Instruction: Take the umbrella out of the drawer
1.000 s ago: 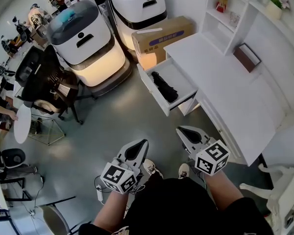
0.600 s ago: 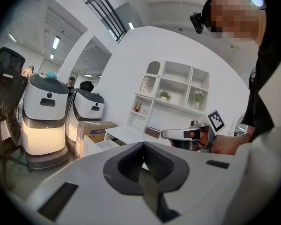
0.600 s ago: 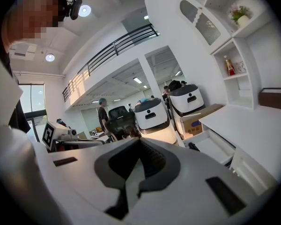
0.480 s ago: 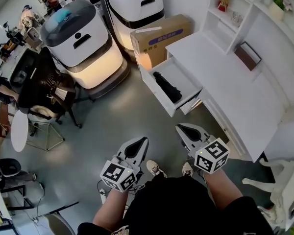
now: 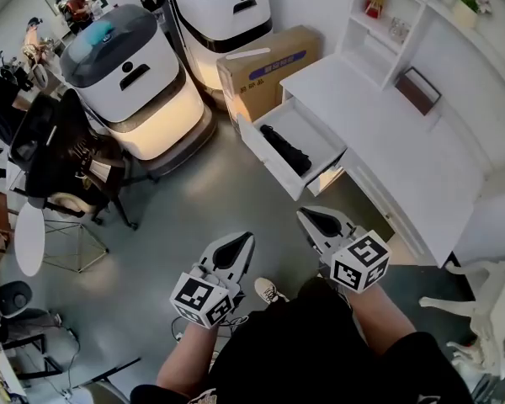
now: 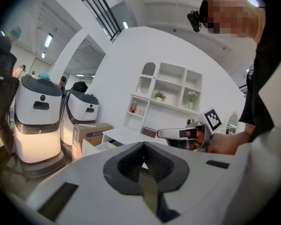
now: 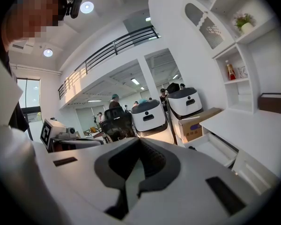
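Two tools, the left gripper and the right gripper, are held side by side, both squeezed shut on nothing. Farther off, the black umbrella is laid inside the open drawer of the white desk, well apart from them.

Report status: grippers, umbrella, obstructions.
Left gripper and right gripper shut, both empty, short of the drawer. Black umbrella lying in the open drawer, untouched. Nothing visible between grippers and drawer.
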